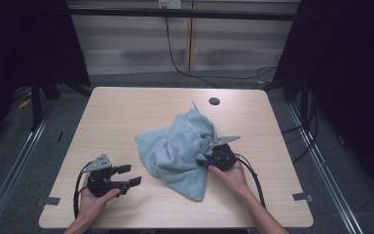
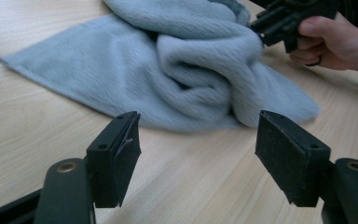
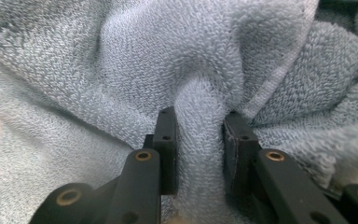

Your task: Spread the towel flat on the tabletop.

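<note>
While your right gripper [image 3: 199, 144] is clamping a fold of the crumpled pale-blue terry towel [image 1: 177, 148] near the light wooden desk's [image 1: 126, 112] middle, your left gripper [image 2: 198, 154] is waiting open by the near-left corner; the spreading and folding are still pending.

I see a light wood desk [image 1: 126, 112] with rounded corners and a round cable hole [image 1: 214, 101] near its far edge. It stands on grey carpet floor [image 1: 39, 146]. Behind it runs a pale panelled wall [image 1: 136, 39] with a black cable [image 1: 175, 58] hanging down; dark curtains [image 1: 355, 73] close both sides.
</note>
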`<action>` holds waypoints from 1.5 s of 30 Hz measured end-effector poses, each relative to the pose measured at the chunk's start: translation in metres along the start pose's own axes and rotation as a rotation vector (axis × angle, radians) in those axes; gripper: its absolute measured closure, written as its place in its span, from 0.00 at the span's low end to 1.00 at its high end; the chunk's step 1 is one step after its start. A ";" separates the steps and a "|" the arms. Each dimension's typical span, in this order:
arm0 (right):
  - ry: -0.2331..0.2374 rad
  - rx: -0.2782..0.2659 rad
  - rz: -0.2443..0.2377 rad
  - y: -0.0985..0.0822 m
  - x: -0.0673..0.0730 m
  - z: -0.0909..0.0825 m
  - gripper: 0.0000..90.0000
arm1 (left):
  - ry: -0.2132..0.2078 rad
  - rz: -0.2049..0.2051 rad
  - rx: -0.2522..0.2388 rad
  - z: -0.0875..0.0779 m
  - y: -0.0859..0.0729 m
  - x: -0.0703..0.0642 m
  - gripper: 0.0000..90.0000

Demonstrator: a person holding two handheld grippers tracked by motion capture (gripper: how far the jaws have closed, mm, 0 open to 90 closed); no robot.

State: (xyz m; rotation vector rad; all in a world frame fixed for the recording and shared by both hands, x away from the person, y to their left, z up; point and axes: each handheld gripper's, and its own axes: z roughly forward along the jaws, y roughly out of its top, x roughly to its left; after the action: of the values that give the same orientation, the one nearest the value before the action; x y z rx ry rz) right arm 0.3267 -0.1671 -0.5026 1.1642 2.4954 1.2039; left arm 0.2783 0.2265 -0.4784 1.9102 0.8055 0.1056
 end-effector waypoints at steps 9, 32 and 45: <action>0.044 0.006 -0.024 -0.020 0.030 -0.013 0.79 | -0.008 -0.004 0.007 0.004 0.000 0.000 0.35; 0.084 -0.150 -0.011 -0.002 0.046 -0.070 0.48 | -0.014 0.004 0.073 0.036 0.016 0.014 0.35; 0.048 -0.091 -0.019 0.045 -0.009 0.005 0.34 | -0.115 -0.005 0.130 0.096 0.027 0.016 0.23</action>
State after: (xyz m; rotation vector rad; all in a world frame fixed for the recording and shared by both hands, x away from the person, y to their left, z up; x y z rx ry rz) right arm 0.3614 -0.1528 -0.4757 1.1001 2.4507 1.3408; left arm 0.3428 0.1542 -0.5057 2.0166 0.7547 -0.0603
